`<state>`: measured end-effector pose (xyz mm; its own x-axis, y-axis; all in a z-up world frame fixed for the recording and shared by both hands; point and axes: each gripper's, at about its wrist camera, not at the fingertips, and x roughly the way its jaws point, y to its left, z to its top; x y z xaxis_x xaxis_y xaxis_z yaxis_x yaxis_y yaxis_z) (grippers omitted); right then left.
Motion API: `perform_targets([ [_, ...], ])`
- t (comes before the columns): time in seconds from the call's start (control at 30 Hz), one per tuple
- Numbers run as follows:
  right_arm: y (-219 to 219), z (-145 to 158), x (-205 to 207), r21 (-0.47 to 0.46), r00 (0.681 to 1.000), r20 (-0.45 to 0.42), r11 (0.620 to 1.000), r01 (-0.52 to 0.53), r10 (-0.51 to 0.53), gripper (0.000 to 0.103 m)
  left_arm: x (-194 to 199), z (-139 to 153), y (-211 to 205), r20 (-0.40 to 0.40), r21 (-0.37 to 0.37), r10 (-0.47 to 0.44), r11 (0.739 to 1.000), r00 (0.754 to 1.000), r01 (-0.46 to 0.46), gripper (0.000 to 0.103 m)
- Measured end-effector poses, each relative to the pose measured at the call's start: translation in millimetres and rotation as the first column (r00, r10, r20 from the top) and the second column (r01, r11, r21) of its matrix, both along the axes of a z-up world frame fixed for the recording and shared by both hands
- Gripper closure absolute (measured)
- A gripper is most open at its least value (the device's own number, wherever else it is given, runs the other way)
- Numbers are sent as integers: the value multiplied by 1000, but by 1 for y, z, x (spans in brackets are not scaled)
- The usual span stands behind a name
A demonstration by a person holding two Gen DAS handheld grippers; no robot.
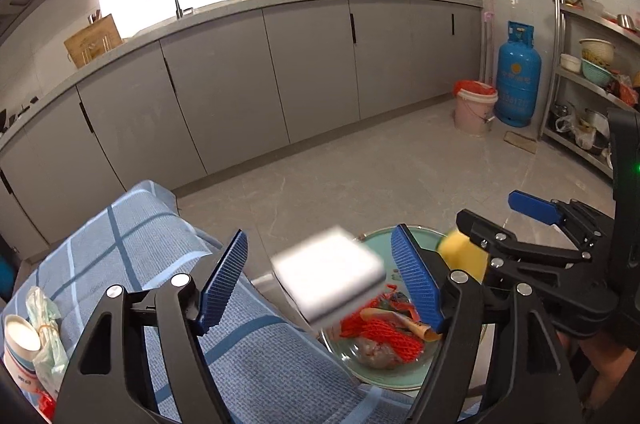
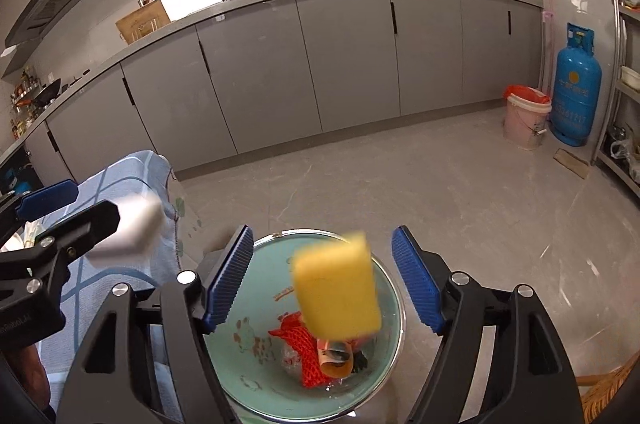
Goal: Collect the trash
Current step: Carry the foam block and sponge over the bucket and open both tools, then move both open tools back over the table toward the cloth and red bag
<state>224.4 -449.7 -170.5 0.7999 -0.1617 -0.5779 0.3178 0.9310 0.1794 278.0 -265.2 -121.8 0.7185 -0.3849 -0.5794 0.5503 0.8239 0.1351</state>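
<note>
A teal trash bin (image 2: 256, 376) stands on the floor below both grippers, with red netting (image 2: 304, 348), a crumpled wrapper (image 2: 336, 360) and clear plastic inside. It also shows in the left wrist view (image 1: 384, 380). My left gripper (image 1: 320, 284) is open; a blurred white block (image 1: 332, 274) is in the air between its fingers, touching neither. My right gripper (image 2: 324, 280) is open; a blurred yellow sponge (image 2: 338, 292) is in the air between its fingers over the bin.
A table with a blue checked cloth (image 1: 160, 264) lies to the left, with a paper cup (image 1: 20, 344) and a plastic bag (image 1: 44, 328) on it. Grey kitchen cabinets (image 2: 320, 64), a pink bucket (image 2: 524, 120), a blue gas cylinder (image 2: 576, 88) and a steel rack (image 1: 592, 72) stand beyond.
</note>
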Motion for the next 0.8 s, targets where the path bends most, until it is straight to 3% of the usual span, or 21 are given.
perform_targets([
  [0.1,-4,-4,-3,11,1000,-6,1000,16,-15,31,5,-6,6,-6,6,26,1000,1000,-26,22],
  [0.8,22,0,-18,48,1000,-13,999,1,0,28,-4,6,49,20,3,116,993,993,-116,12],
])
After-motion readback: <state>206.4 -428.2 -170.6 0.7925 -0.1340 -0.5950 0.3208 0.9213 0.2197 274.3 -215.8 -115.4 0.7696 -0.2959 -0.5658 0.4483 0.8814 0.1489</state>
